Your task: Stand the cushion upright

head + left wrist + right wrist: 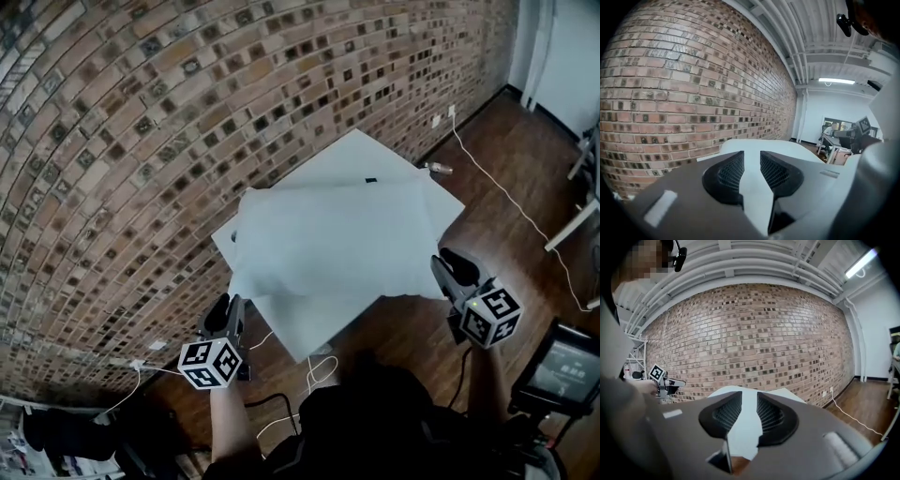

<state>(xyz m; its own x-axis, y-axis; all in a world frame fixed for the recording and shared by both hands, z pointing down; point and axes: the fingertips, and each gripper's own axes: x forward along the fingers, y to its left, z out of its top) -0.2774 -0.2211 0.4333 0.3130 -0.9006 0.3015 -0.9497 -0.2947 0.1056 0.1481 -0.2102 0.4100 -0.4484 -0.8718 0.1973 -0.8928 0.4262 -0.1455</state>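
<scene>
Left tool, right tool: cushion between

Nothing readable is showing: no words, brands or numbers. The left cube and the right cube are carrying only black-and-white square markers, without letters. A small dark tag on the white sheet is appearing too small to read.

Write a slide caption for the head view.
White cushion lies flat on white table; left hand-held gripper and right hand-held gripper flank it, open.
</scene>
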